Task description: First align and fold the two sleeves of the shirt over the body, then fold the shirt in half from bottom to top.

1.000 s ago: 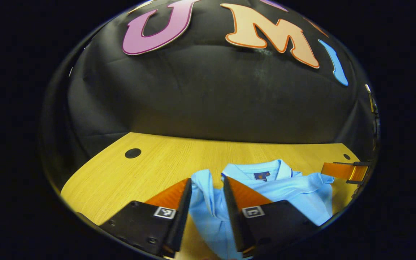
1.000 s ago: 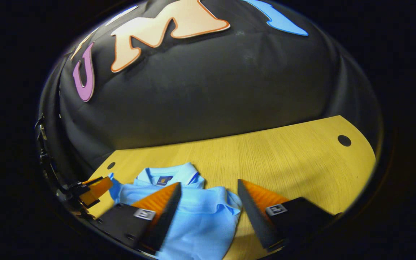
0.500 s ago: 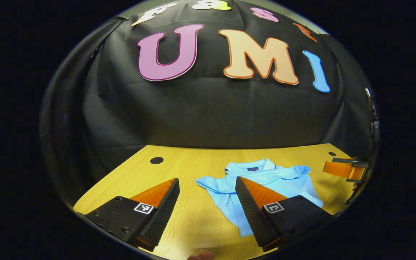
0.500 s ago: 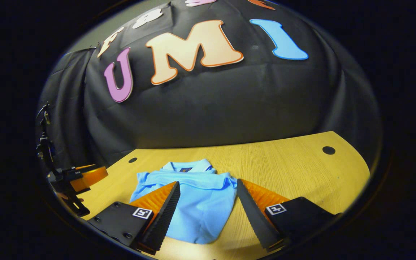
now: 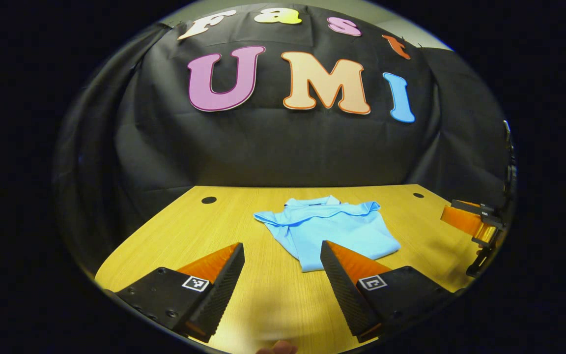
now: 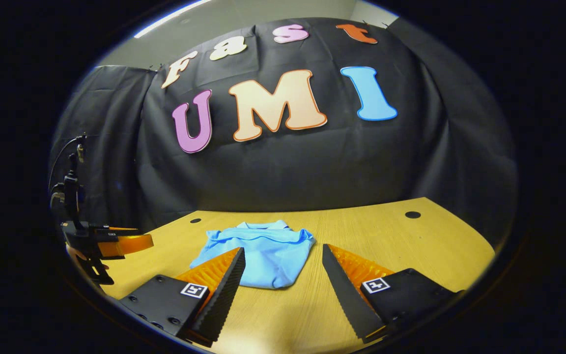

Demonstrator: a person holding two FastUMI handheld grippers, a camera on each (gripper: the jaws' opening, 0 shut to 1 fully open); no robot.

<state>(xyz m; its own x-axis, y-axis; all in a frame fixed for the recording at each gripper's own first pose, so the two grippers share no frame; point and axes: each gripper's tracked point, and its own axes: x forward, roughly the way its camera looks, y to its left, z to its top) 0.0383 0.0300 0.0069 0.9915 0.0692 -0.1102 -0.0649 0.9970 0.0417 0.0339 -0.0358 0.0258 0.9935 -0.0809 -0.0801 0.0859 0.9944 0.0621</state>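
A light blue polo shirt (image 5: 329, 228) lies folded into a compact packet on the wooden table (image 5: 175, 231), collar toward the wall. My left gripper (image 5: 282, 246) stands open, back from the shirt, nothing between its fingers. In the right gripper view the same shirt (image 6: 258, 250) lies just beyond my right gripper (image 6: 283, 250), which is open and empty too. The right gripper (image 5: 469, 221) shows far right in the left gripper view. The left gripper (image 6: 111, 243) shows at the far left in the right gripper view.
The table (image 6: 410, 246) has small round cable holes: one (image 5: 209, 200) at the left rear, another (image 6: 412, 215) at the right rear. The black cloth wall rises right behind the table's far edge. Bare wood surrounds the shirt.
Both grippers have pulled back and up from the shirt. One second ago the left one was narrow around a fold of cloth; it has since let go and opened. The shirt lies folded.
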